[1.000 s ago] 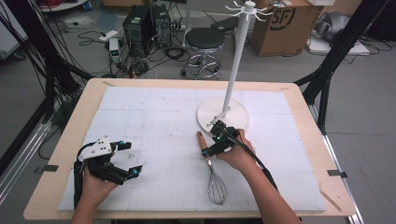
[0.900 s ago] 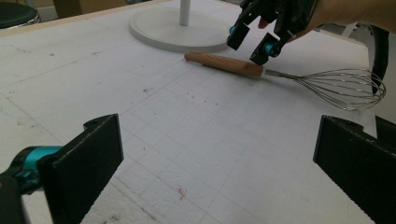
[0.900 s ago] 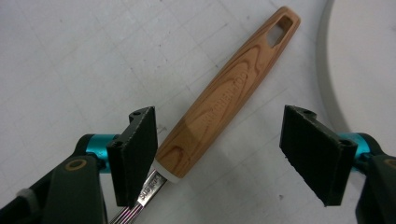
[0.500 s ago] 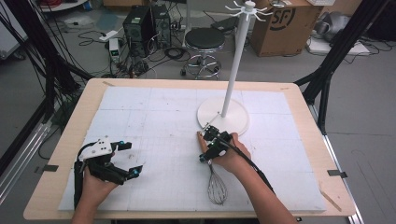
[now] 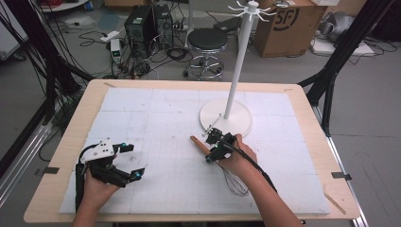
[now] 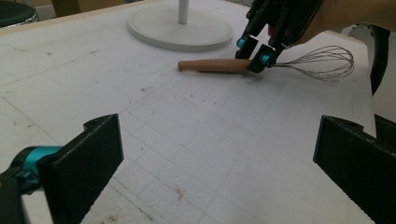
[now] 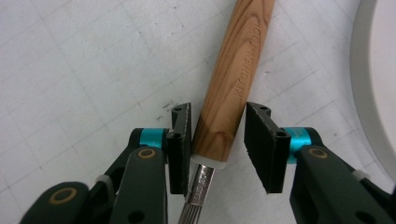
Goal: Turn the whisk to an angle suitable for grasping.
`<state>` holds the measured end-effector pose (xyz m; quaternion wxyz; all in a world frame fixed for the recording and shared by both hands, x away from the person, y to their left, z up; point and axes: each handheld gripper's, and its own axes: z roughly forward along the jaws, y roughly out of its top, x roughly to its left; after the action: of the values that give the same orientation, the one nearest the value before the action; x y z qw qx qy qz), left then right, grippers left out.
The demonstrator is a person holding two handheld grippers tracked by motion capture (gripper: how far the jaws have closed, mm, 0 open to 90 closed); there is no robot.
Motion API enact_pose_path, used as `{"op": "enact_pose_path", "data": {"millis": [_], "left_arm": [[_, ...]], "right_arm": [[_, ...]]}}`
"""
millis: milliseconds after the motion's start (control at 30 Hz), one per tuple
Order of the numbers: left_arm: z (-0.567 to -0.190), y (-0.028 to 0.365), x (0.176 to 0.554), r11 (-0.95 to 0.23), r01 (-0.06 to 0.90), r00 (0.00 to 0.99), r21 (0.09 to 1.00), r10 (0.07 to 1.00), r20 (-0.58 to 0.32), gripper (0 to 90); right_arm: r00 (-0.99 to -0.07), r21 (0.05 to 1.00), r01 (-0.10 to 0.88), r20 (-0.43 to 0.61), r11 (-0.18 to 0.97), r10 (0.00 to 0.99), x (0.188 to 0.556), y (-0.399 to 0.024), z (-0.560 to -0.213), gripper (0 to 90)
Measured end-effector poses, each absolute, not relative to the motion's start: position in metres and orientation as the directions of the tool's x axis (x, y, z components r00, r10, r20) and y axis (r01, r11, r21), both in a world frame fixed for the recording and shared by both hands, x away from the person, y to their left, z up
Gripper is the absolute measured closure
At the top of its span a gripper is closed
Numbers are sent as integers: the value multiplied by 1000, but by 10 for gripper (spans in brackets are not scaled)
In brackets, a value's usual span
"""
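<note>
Right gripper view: right tool (image 7: 218, 142) straddles the whisk (image 7: 236, 84) at the base of its wooden handle. The jaws have just been closing; one pad touches the wood, the other has a thin gap, so no firm grasp yet. Whisk lies flat on the desk (image 5: 156, 118), near the stand base (image 5: 226, 120). Lift left to do. Left tool (image 5: 124, 163) released, well apart.

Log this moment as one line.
right gripper: fingers closing around whisk handle, gap remains | left gripper: open, idle | whisk: flat on table
</note>
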<state>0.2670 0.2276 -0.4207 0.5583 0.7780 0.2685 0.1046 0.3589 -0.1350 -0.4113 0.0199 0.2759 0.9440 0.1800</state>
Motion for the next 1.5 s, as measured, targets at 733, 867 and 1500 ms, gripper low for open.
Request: {"op": "enact_pose_path", "data": {"millis": [733, 867, 1500], "left_arm": [[-421, 228, 268, -235, 304, 835, 923, 532, -140, 20], [-421, 227, 268, -238, 304, 836, 922, 532, -137, 20], [-422, 227, 268, -240, 307, 836, 921, 530, -141, 20]], "right_arm": [[-874, 321, 469, 30, 823, 486, 354, -128, -417, 604], [-889, 315, 441, 25, 841, 457, 350, -126, -415, 648], [-907, 331, 411, 51, 849, 418, 349, -128, -412, 556]]}}
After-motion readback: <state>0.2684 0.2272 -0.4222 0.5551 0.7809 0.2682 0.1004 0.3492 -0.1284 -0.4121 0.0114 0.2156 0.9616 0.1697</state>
